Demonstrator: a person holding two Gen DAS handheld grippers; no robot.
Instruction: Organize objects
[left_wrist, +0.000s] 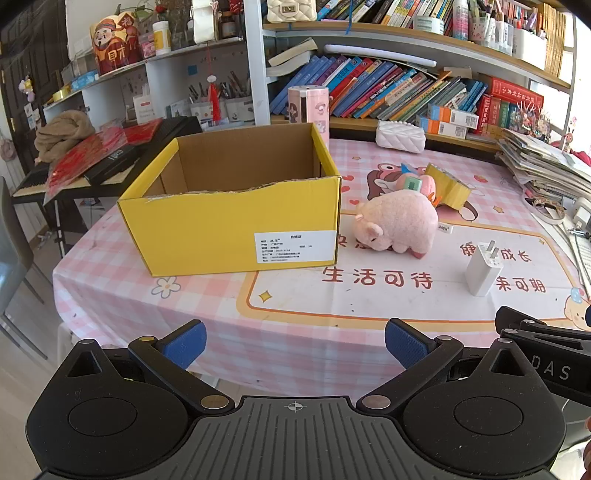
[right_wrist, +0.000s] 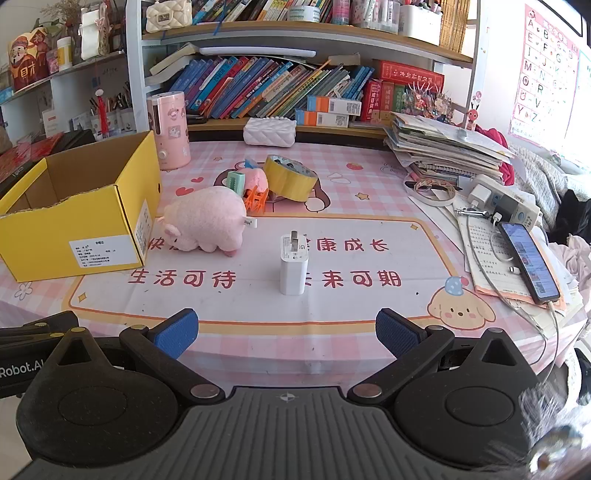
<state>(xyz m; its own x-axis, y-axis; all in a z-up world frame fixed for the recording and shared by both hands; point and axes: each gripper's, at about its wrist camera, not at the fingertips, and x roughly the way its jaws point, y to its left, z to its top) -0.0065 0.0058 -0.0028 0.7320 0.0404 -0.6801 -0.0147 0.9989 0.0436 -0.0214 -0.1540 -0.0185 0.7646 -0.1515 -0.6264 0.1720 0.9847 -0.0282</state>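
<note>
Where bookshelves (right_wrist: 280, 85) back pink tablecloth (right_wrist: 369, 184), yellow box (left_wrist: 236, 229) w/ plush pig (right_wrist: 207, 221) beside

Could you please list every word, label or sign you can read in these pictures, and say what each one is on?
"生活可待" on the tablecloth.
"康成长" on the tablecloth.
"未来可期" on the tablecloth.
"Robot.A", cut off, on the left tool.
"DAS", cut off, on the right tool.
Alphabet letters "A" to "Z" on the wall poster.
The white label on the yellow box, the charger print and the book spines are too small to read.
</note>
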